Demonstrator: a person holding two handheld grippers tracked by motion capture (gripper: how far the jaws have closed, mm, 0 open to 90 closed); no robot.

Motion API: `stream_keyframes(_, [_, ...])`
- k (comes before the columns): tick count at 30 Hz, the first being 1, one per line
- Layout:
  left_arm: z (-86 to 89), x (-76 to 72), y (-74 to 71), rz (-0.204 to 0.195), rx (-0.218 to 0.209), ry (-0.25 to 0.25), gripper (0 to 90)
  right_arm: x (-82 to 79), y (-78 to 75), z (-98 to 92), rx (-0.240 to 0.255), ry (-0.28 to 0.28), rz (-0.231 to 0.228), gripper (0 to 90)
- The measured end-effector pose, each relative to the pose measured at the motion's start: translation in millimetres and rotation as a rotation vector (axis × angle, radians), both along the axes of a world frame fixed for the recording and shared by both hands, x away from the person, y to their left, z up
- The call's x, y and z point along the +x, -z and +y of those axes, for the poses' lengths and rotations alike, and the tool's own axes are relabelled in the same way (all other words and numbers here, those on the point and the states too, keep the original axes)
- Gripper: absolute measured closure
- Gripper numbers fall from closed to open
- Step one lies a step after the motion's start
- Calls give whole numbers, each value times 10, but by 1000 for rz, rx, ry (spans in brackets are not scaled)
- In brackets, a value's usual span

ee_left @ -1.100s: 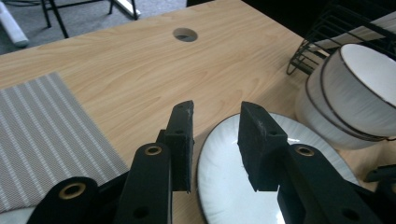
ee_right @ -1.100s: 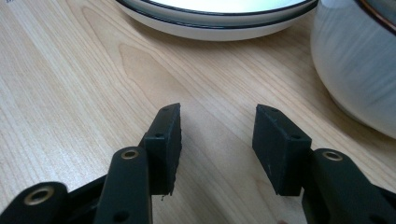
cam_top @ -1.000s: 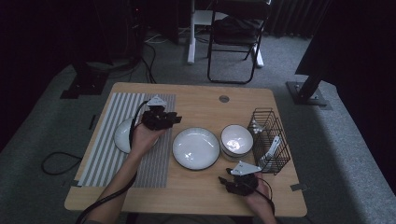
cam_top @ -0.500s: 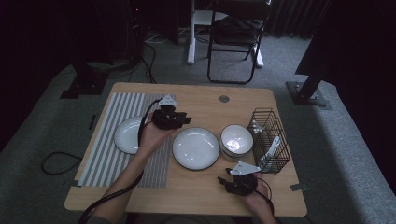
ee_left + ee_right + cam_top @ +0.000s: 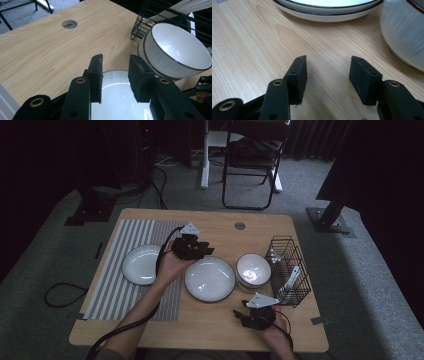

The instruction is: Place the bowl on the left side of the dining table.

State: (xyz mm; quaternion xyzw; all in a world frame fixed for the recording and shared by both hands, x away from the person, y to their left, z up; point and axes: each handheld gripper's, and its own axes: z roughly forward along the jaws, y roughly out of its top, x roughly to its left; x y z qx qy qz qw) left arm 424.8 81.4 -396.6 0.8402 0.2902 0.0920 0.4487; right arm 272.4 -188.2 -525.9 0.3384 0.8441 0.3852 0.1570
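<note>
Overhead, a striped mat holds a second plate.

— Entries left of the left claw?
— One grey-and-white striped mat, flat on the wooden table. One white plate on it, near the claw.
— Beyond that claw?
— One round hole in the tabletop, to the right. One black folding chair, well apart, on the carpet.
— Near the right claw?
— One black wire rack, beyond it and to the right, with white utensils leaning inside.
</note>
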Motion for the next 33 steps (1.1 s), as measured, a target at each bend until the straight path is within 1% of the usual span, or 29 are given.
stream_keyframes(3, [-86,-3,1,0,0,16,655,0,0,2,1,-2,2,461])
stream_keyframes(5, [-100,-2,0,1,-1,21,655,-1,1,4,1,-3,2,459])
stream_keyframes(9, [-198,4,-4,4,-4,42,656,-6,0,10,0,-5,4,448])
stream_keyframes(10, [-198,4,-4,4,-4,42,656,-8,0,12,0,-5,4,446])
stream_keyframes(12, [-263,12,-6,4,-1,54,656,-10,1,15,0,-6,4,445])
stream_keyframes(15, [-307,12,-9,3,-1,63,656,-10,1,15,0,-6,5,444])
stream_keyframes(19, [-407,19,-27,8,-4,87,656,-13,1,16,-1,-7,4,443])
stream_keyframes(24, [-473,28,-63,2,0,103,657,-17,1,19,1,-5,5,442])
stream_keyframes(27, [-545,29,-87,0,1,118,657,-19,1,19,0,-6,5,441])
stream_keyframes(28, [-545,29,-87,0,1,118,657,-19,1,19,0,-6,5,441])
stream_keyframes(33, [-653,33,-84,5,11,135,657,-19,1,19,0,-7,6,440])
